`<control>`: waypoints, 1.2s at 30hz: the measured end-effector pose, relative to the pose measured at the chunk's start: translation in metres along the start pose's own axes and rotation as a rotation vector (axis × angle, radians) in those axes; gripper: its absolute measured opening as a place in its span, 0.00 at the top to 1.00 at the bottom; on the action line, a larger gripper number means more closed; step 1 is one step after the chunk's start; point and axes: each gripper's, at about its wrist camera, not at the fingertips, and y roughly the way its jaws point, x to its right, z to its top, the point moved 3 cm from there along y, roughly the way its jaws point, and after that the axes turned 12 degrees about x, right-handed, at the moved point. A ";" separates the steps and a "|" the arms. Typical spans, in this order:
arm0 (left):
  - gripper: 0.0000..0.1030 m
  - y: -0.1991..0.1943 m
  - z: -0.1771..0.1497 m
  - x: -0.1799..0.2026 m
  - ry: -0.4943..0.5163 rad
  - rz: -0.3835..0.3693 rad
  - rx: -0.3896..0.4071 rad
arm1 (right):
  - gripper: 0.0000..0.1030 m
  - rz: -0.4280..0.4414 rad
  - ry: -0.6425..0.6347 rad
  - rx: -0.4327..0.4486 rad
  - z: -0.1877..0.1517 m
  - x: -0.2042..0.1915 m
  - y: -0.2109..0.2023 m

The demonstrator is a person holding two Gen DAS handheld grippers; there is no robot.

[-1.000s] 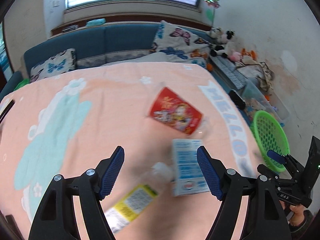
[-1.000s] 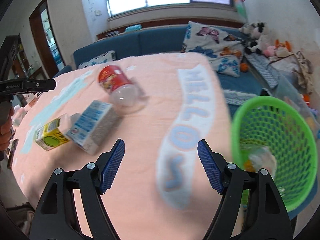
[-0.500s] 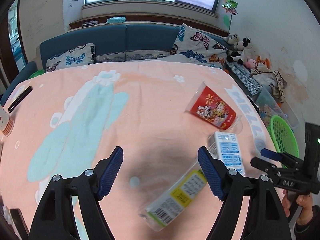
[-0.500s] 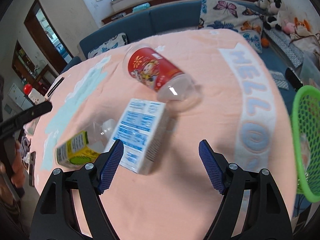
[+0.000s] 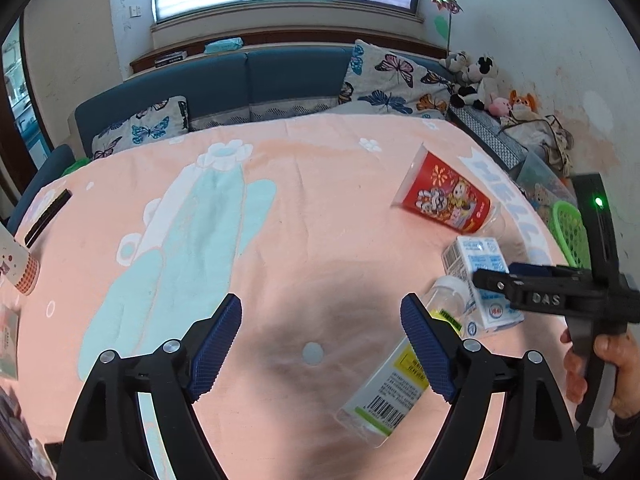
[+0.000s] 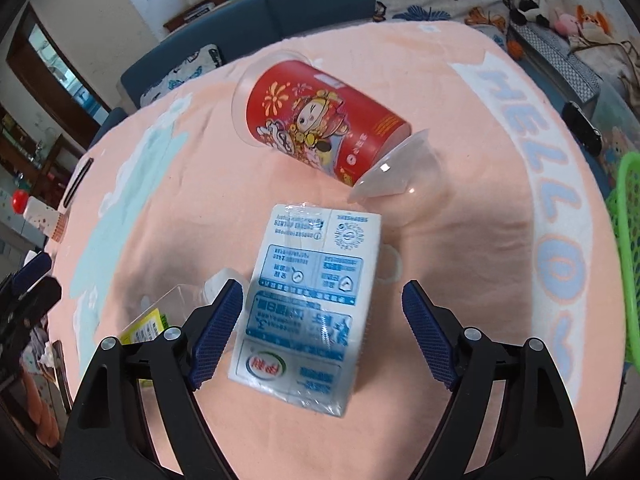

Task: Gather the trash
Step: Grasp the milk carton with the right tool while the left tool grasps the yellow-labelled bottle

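A blue-and-white milk carton (image 6: 308, 308) lies flat on the pink cloth, between the wide jaws of my right gripper (image 6: 322, 336); the jaws are opening and the pads do not touch it. Beyond it a red printed cup (image 6: 324, 128) with a clear dome lid lies on its side. A clear bottle with a yellow-green label (image 5: 400, 372) lies at the carton's left, under the right finger of my left gripper (image 5: 320, 354). The left jaws are opening too, over bare cloth, with nothing between them. In the left wrist view the carton (image 5: 476, 260) sits partly behind my right gripper (image 5: 496, 276).
A green mesh basket (image 6: 628, 256) stands off the table's right edge. A dotted bottle with a red cap (image 6: 40, 212) and a dark flat object (image 5: 46, 212) are at the table's left. A blue sofa with butterfly pillows (image 5: 248, 80) runs behind.
My right gripper swung left from the basket side to over the carton. My left gripper shifted left, so the bottle and carton now sit at its right. Both jaws widened slightly.
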 end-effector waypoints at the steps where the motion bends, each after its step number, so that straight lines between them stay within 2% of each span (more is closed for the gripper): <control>1: 0.23 0.002 -0.002 0.001 0.009 -0.002 -0.005 | 0.21 -0.012 -0.003 -0.001 0.000 -0.001 0.003; 6: 0.23 0.008 -0.014 0.013 0.073 -0.009 -0.031 | 0.20 -0.036 0.004 -0.020 0.001 -0.003 0.015; 10: 0.23 0.012 -0.019 0.021 0.106 -0.025 -0.043 | 0.21 -0.022 0.007 -0.033 -0.003 0.003 0.015; 14: 0.23 0.017 -0.022 0.027 0.114 -0.044 -0.053 | 0.31 -0.007 -0.018 -0.048 -0.008 0.005 0.012; 24: 0.22 0.031 -0.035 0.064 0.257 -0.086 -0.081 | 0.32 0.003 -0.100 -0.022 -0.019 0.016 -0.009; 36: 0.23 0.047 -0.052 0.090 0.342 -0.109 -0.131 | 0.32 0.035 -0.067 -0.008 -0.013 0.049 -0.034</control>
